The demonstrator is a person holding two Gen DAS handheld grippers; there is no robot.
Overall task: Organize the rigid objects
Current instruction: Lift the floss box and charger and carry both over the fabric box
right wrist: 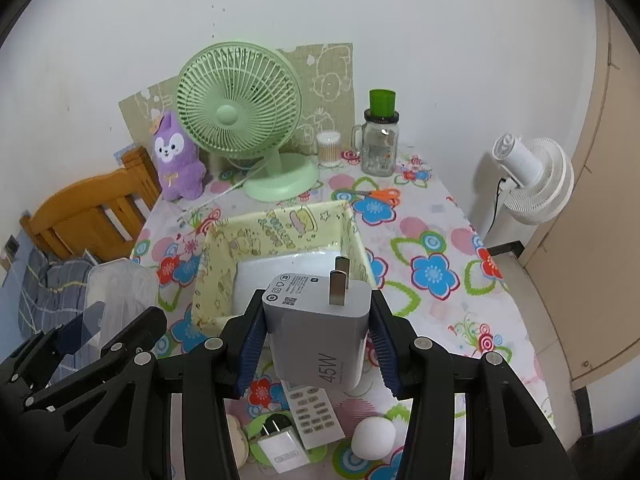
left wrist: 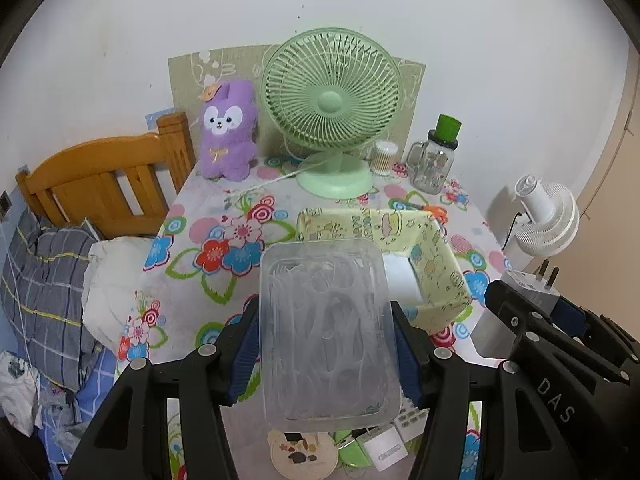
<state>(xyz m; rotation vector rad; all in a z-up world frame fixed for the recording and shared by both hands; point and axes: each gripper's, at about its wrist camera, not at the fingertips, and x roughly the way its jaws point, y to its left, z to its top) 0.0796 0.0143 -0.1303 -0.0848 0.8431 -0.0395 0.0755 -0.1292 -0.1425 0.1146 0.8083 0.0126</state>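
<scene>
Left gripper [left wrist: 326, 344]: we grip the clear plastic box [left wrist: 326, 332].
Right gripper [right wrist: 316, 340]: we clamp the 45W charger [right wrist: 320, 320], 2 prongs up.
Yellow bin [right wrist: 280, 236]: just ahead.

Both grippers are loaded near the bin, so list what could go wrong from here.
1. The left gripper and right gripper sit close together; they could collide over the yellow bin.
2. The clear plastic box is pinched only by its sides and might slip.
3. The 45W charger could drop onto the remote below.
</scene>
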